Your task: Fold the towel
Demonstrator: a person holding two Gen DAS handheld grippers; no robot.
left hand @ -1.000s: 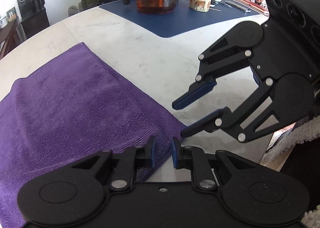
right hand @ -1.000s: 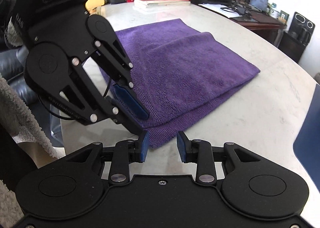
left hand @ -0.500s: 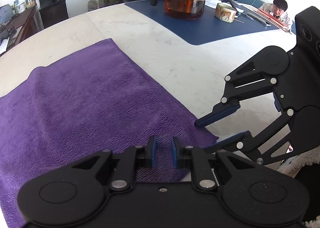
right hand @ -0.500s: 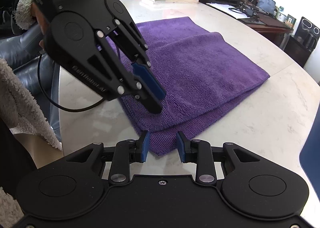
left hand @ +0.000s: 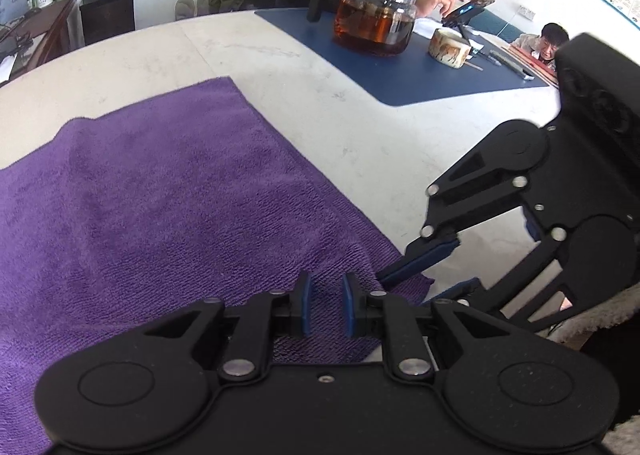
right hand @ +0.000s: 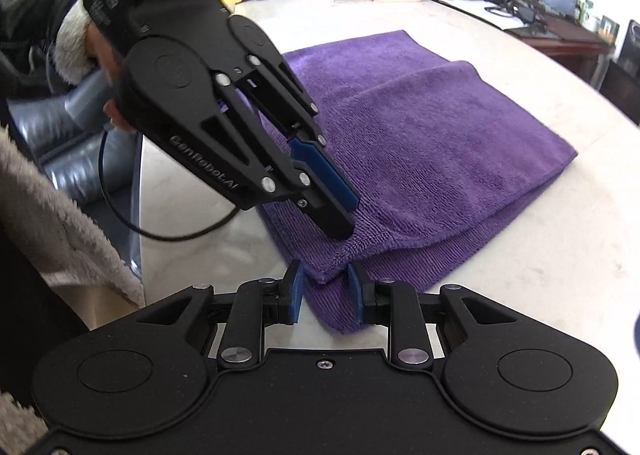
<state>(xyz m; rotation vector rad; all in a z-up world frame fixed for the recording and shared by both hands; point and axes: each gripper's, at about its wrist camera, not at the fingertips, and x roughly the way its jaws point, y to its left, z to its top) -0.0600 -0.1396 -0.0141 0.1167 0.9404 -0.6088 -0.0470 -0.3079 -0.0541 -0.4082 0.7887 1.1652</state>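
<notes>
Purple towel [right hand: 420, 143] lies folded on the marble table [left hand: 340, 123]. My right gripper [right hand: 326, 297] has been closing around its near corner, pads not yet pressing; my left gripper [left hand: 325, 307] hovers slightly parted, empty. I fear catching one layer only, so the fold splits. Far off, a glass teapot [left hand: 374, 21] holds tea.
</notes>
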